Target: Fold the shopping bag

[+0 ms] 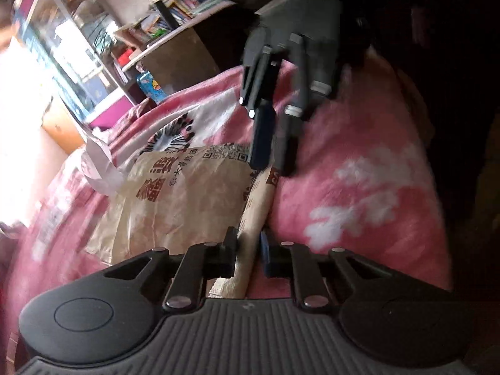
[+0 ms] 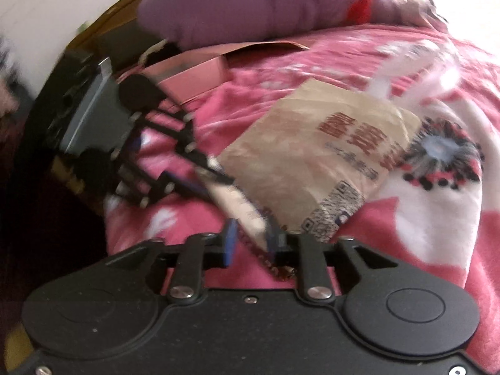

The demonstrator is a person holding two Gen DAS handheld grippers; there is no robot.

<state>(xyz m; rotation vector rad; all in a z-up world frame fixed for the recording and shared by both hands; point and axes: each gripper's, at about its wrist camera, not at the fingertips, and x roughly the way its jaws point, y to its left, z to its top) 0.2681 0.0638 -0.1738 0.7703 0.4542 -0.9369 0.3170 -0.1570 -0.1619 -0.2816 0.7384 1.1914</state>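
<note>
While flat on the pink blanket [image 1: 359, 143], lies creased: brown paper bag [image 1: 184, 200], red print and square codes on its face, white handles [image 1: 100, 168] trailing off the far end toward the bright window. Cannot tell what, if anything, sits inside the bag; looks flattened. Along one long side, folded up into a narrow raised strip [image 1: 256, 218].

Beyond the blanket in the left view, crammed with books and papers: wooden shelves [image 1: 175, 18]. In the right view, wedged under a purple cushion [image 2: 250, 3]: pink box [image 2: 200, 78], lid flap ajar, contents hidden.

Left claw [image 1: 248, 251]: nearly closed, gap narrow, black pad [image 1: 229, 250] and blue pad [image 1: 267, 254] flanking the near end of the folded strip, pinching it.

Right claw [image 2: 253, 243]: likewise narrowed on the other end of the same strip, blue pads [image 2: 231, 240] either side of the paper. Seen from the left view, tips down on the bag corner by the codes. Blurred in both views.
</note>
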